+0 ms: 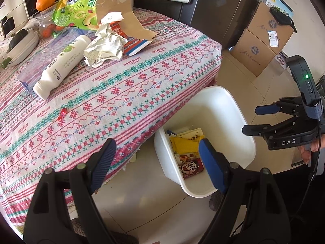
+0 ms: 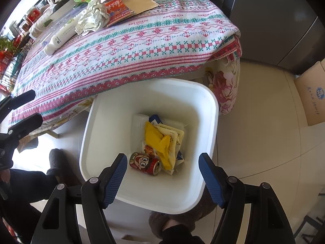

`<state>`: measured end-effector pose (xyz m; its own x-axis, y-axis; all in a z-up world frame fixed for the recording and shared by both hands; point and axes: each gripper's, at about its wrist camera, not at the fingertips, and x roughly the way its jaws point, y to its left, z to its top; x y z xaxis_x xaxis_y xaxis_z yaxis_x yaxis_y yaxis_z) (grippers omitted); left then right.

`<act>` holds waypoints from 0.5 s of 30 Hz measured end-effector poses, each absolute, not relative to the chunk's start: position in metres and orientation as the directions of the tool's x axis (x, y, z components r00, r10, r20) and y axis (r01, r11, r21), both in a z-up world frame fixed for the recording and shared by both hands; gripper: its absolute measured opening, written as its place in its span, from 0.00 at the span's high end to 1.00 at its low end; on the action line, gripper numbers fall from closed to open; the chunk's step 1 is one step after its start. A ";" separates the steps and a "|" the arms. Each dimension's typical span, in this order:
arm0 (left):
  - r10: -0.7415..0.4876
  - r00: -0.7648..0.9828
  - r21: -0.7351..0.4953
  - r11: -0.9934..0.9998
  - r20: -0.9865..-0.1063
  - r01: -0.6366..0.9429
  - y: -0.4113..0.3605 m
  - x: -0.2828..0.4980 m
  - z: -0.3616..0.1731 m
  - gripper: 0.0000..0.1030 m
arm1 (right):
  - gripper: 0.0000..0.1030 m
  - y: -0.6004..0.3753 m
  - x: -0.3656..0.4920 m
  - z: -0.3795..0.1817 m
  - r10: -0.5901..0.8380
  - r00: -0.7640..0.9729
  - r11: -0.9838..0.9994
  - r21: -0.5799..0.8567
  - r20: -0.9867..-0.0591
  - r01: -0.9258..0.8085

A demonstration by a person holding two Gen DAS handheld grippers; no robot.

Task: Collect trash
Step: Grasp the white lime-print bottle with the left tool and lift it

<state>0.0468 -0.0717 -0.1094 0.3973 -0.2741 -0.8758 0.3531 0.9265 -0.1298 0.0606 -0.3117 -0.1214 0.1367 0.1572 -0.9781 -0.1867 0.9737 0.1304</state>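
Hovering over white bin (image 2: 205,109), right gripper (image 2: 162,172) spread wide, empty; red can (image 2: 145,163) at 12 o'clock. Left gripper (image 1: 157,155) released too.

— We see the table (image 1: 142,85) under its patterned cloth: white bottle (image 1: 63,65) lying flat, crumpled paper (image 1: 105,46) beside it, green snack bag (image 1: 81,8) behind.

— And on the floor (image 2: 254,142), our white bin (image 2: 211,134) stands at the table's edge.
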 end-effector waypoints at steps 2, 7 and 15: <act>-0.270 0.403 -0.124 0.928 -0.875 0.352 -0.069 0.049 -0.107 0.19 | 0.27 -0.311 0.062 -0.118 0.159 0.149 0.975 0.131 -0.976 -0.182; -0.244 0.420 -0.104 0.939 -0.874 0.328 -0.054 0.062 -0.102 0.19 | 0.27 -0.309 0.070 -0.108 0.164 0.186 0.976 0.132 -0.969 -0.173; -0.149 0.455 -0.036 0.968 -0.878 0.248 -0.008 0.111 -0.096 0.19 | 0.26 -0.296 0.089 -0.093 0.169 0.229 0.977 0.133 -0.959 -0.167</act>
<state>0.1110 -0.0079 -0.0959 0.4549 -0.1491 -0.8780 0.2480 0.9681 -0.0359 0.0893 -0.2956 -0.0932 0.2291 0.1695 -0.9585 -0.1672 0.9770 0.1328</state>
